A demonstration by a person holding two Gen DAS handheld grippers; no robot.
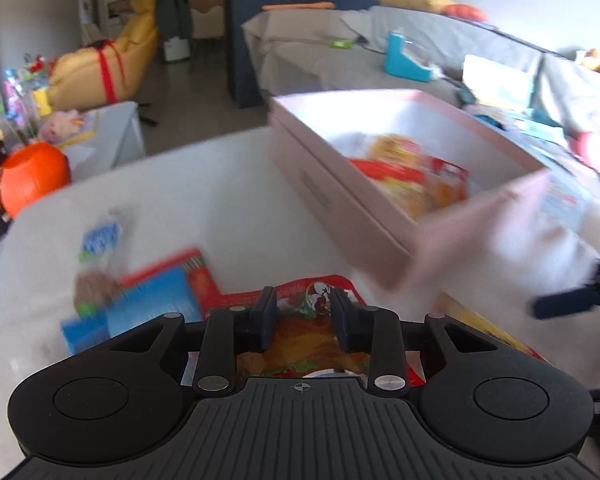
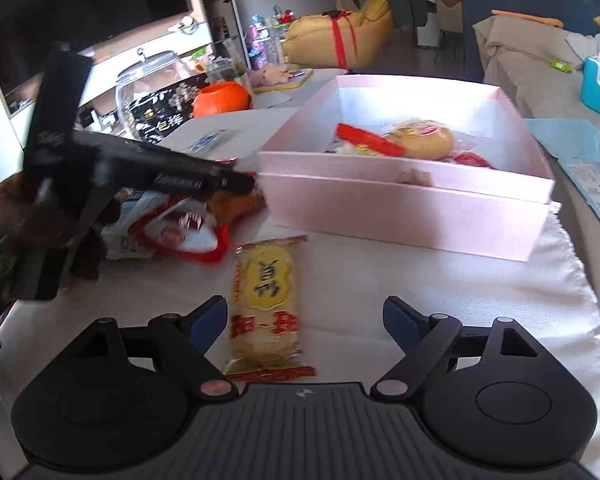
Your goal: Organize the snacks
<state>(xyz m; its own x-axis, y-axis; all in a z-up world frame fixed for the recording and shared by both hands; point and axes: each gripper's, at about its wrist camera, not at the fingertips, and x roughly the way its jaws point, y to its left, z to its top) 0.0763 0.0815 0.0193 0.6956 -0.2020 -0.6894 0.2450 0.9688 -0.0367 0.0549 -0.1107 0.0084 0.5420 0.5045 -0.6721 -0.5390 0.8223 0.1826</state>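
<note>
2 sets of tongs are in my feeds, both angled down at the white-covered tabletop (image 2: 380,272). My left tongs (image 1: 304,312) have their jaws drawn close on either side of a red snack packet (image 1: 312,344) printed with a cartoon figure and a burger; the dark fingers (image 1: 266,316) sit at its edges, but motion blur keeps me from telling whether the pads are actually pressing it. Just left of those tongs lies a blue and red packet (image 1: 148,300), and beyond that a small blurred wrapper (image 1: 100,256). Ahead and to the right of them stands the pink box (image 1: 340,200), lidless, with several red and yellow snacks (image 1: 412,176) already inside. My right tongs (image 2: 304,322) stand wide open and hold nothing. 1 yellow rice-cracker packet (image 2: 266,308) lies flat on the tabletop between their fingers, close against the left finger (image 2: 206,320) and well clear of the right one. From that camera the left tool's black body (image 2: 120,168) shows far left, over the red packet, and the pink box sits straight ahead.
</note>
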